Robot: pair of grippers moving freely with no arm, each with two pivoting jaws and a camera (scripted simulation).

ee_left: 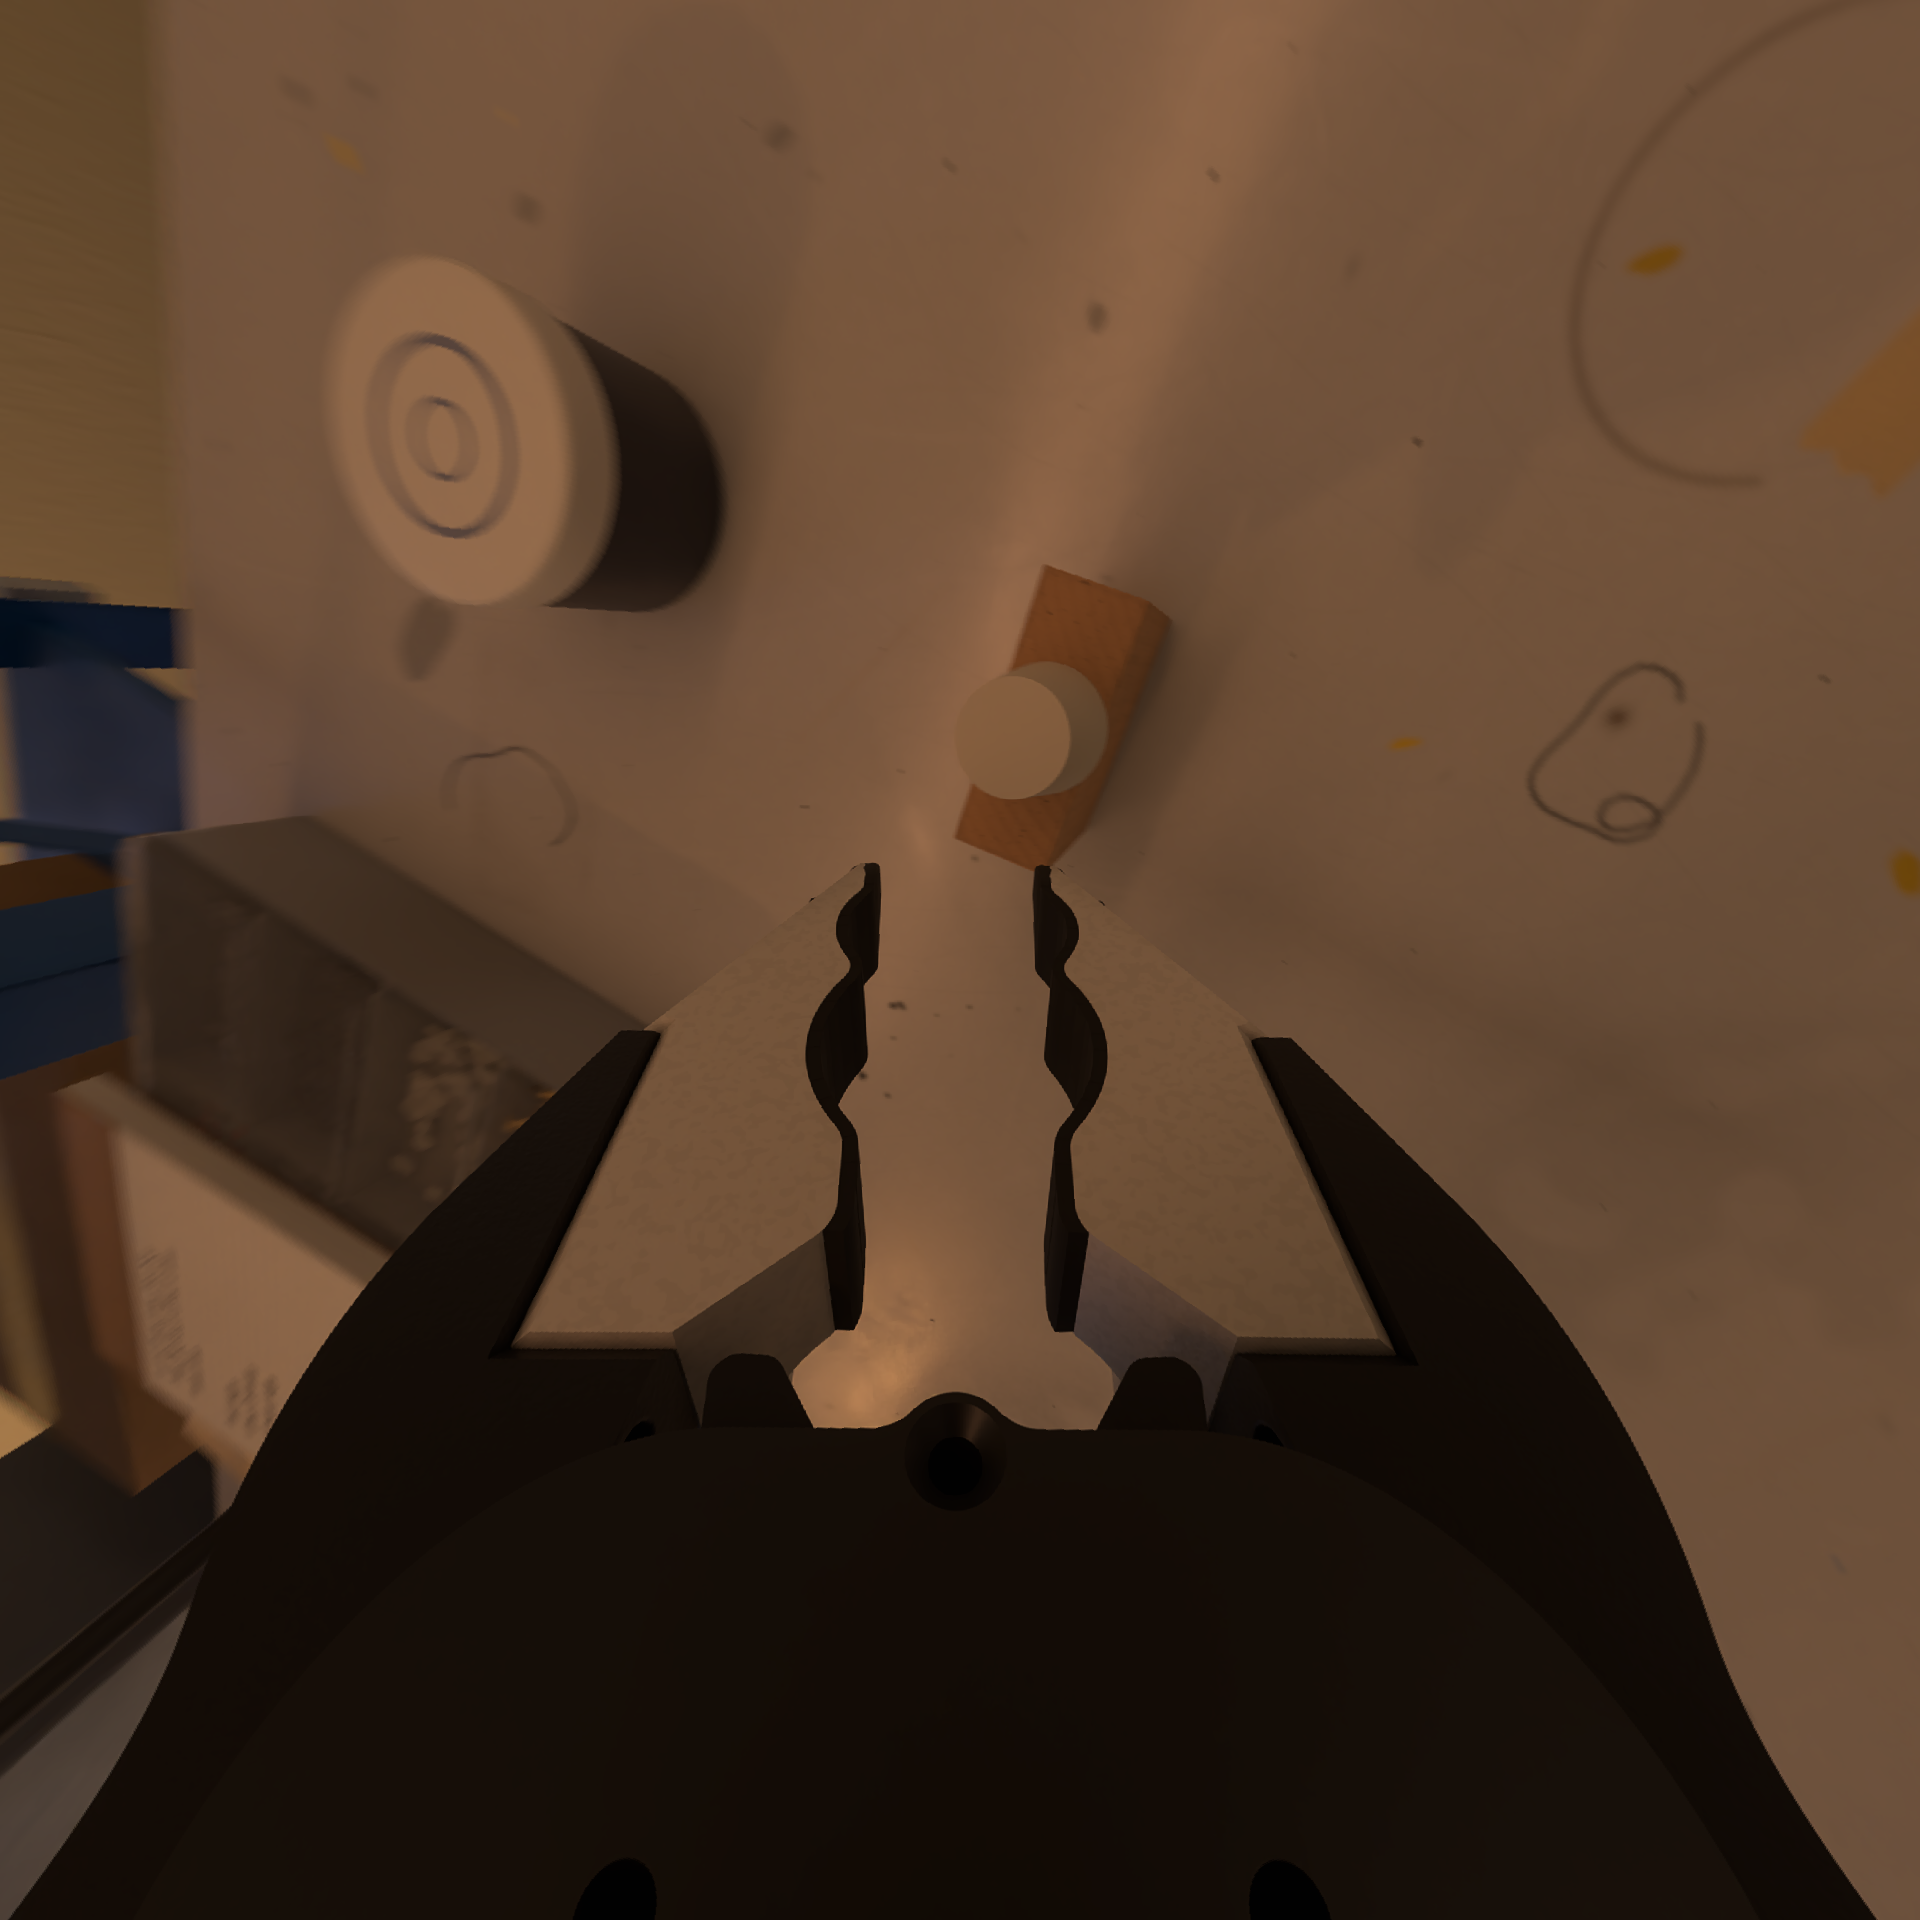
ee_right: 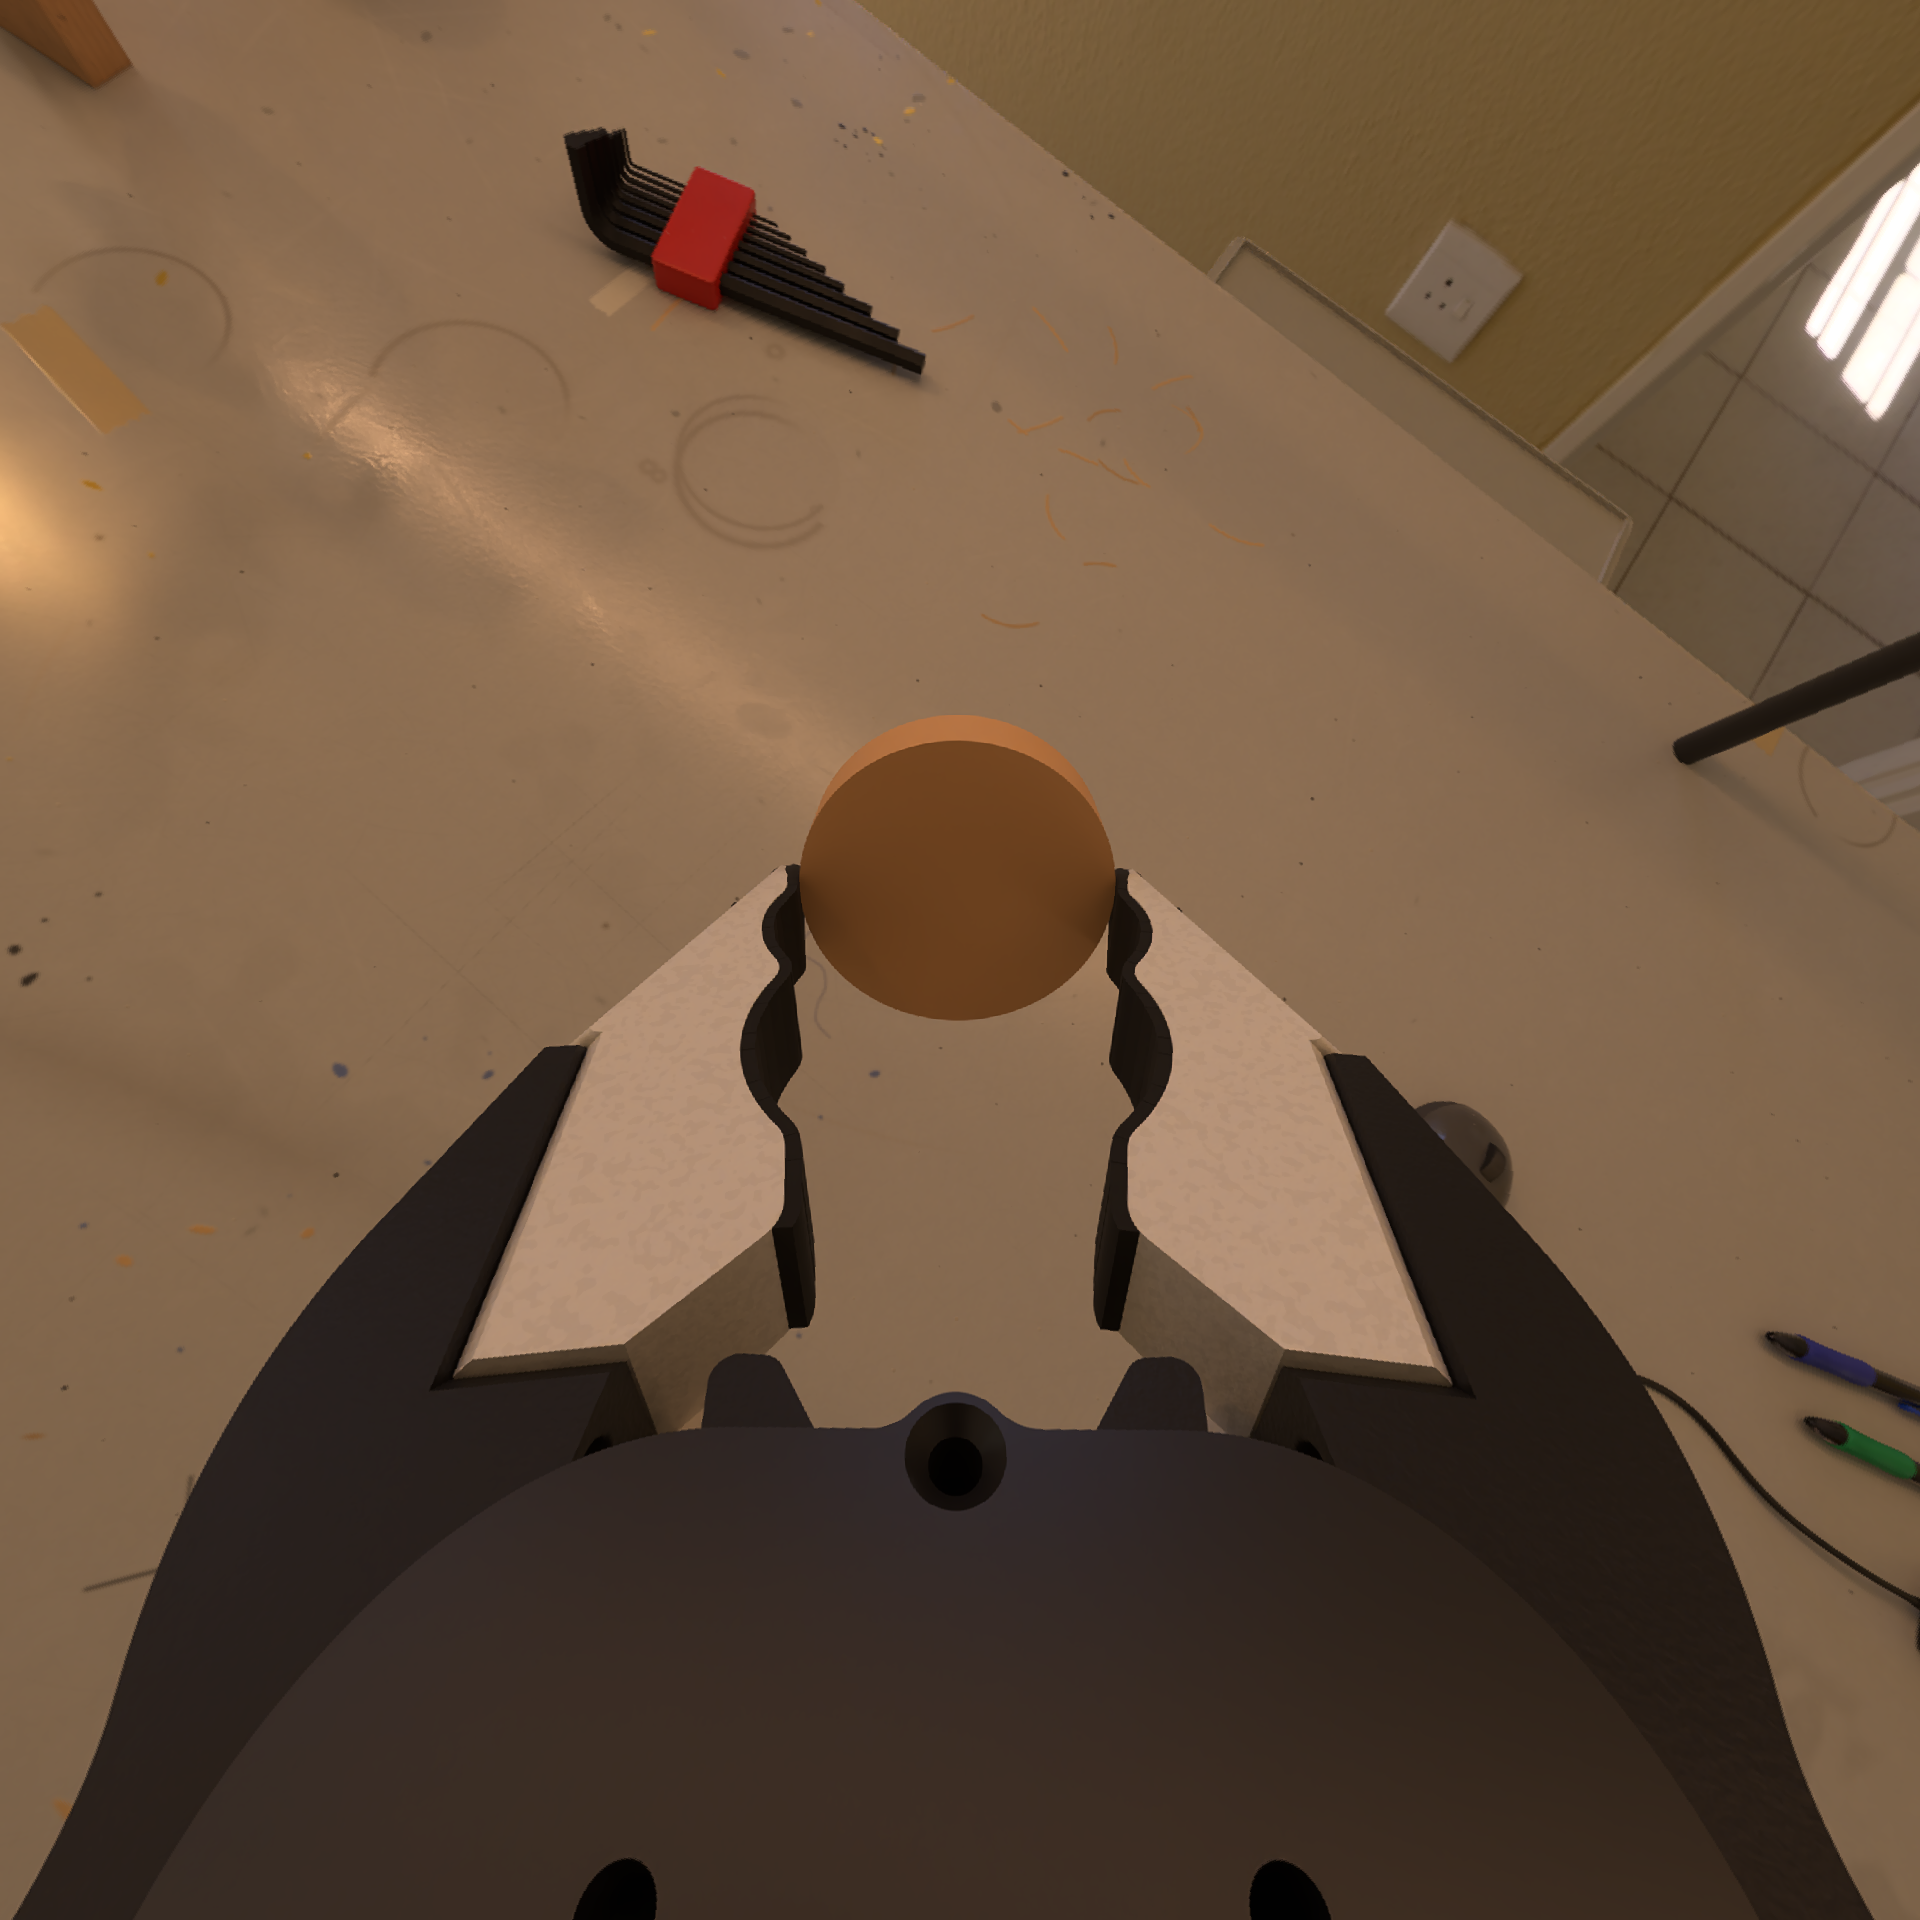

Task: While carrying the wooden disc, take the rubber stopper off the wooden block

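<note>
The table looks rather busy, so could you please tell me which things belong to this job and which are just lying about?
Job:
- disc, clamped in the right gripper
- stopper, standing on the block
- left gripper, open and empty, short of the block

Lying about:
- hex keys in a red holder
- capped jar
- grey box
- two pens
- tape
</note>
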